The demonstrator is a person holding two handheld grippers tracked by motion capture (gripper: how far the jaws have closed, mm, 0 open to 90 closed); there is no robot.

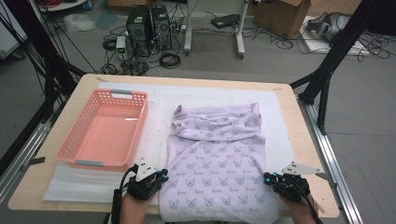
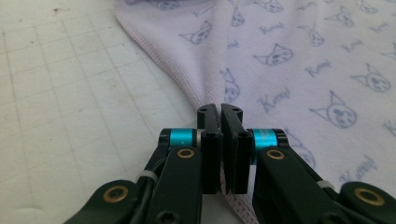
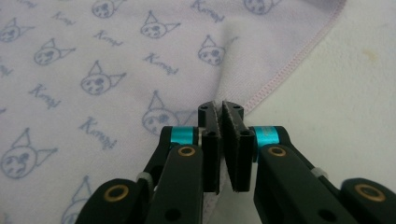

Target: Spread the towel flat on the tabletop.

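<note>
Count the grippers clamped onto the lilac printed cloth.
2: left gripper pinches the lilac cat-print cloth at its left edge near the front; right gripper pinches its right edge opposite.

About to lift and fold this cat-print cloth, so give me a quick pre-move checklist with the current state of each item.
1. Left gripper shut on the cloth hem: ok, edge pinched between the jaws.
2. Right gripper shut on the opposite hem: ok.
3. Both grips near the cloth's near corners, level with each other: ok in the high view.
4. Far end of the cloth flat: not ok, bunched and wrinkled.
5. Pink basket apart from the cloth: ok, beside it on the left.
6. Grip depth enough to survive a lift: cannot tell.
</note>
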